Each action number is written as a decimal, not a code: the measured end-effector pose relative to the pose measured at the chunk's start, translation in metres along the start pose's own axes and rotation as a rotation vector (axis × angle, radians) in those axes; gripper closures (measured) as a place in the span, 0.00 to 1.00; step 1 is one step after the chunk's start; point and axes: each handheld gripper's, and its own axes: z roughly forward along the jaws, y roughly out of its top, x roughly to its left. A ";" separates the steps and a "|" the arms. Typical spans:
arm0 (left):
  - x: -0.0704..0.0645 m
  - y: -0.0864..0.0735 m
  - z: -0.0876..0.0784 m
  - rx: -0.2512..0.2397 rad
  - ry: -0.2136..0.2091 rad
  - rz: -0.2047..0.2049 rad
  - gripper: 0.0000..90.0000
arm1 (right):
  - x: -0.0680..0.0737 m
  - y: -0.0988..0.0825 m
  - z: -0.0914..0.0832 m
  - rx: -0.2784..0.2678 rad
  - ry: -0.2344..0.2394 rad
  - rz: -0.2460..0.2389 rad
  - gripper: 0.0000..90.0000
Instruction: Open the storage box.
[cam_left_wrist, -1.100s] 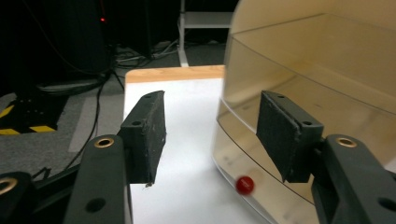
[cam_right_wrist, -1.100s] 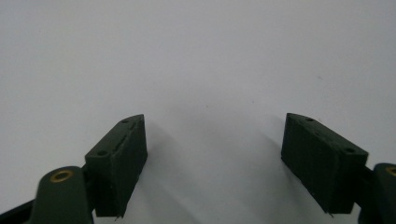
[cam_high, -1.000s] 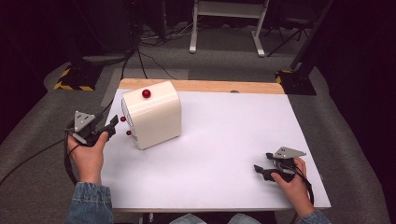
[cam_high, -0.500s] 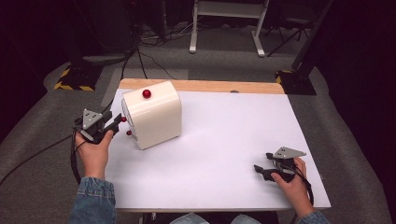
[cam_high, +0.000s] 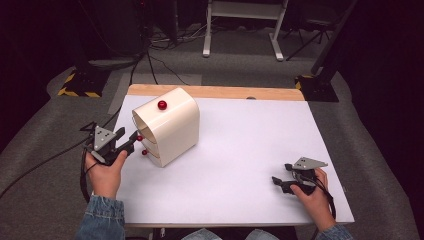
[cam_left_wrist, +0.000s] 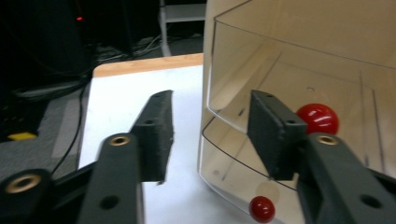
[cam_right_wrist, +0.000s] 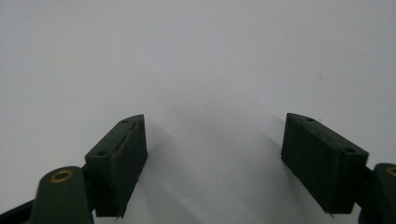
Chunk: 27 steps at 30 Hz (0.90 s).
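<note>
White tabletop (cam_high: 240, 165) under dim room light, dark grey carpet and black stands behind; figure shows a small cream drawer cabinet (cam_high: 172, 127) at the far left of the surface, well apart from the near right corner. Fingers first: the left gripper's pads (cam_left_wrist: 156, 128) stand partly apart with nothing pressed between them, and the jaws have just been opening; seen along the left gripper (cam_left_wrist: 210, 135), one pad lies outside the clear drawer front (cam_left_wrist: 289, 70) and the other in front of it, beside the upper red knob (cam_left_wrist: 318, 117); a lower red knob (cam_left_wrist: 261, 208) sits beneath, on the drawer below. From above, the left gripper (cam_high: 131, 144) is just off the cabinet's left face, by the two knobs (cam_high: 142, 145), while a third red knob (cam_high: 162, 105) marks the top drawer. The right gripper (cam_right_wrist: 215, 163) holds its jaws wide over bare table, gripping nothing; from above the right gripper (cam_high: 281, 184) rests near the front right edge. Judged step: take one knob and draw its drawer out. To do it well, centre the pads on either side of the chosen knob, not on the thin clear wall; close squarely; pull straight along the drawer's run, since a slanted pull could drag or tip the light cabinet; the idle right gripper could steady the cabinet's far side.
</note>
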 end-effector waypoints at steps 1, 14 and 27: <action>0.000 0.000 0.000 0.000 0.000 0.000 0.56 | 0.000 0.000 0.000 0.000 0.000 0.000 0.25; -0.038 -0.010 -0.021 0.025 -0.075 0.017 0.48 | 0.000 0.000 0.000 0.001 0.001 0.001 0.25; -0.085 -0.019 -0.034 0.055 -0.212 0.093 0.42 | 0.000 0.000 0.000 0.000 0.001 0.001 0.25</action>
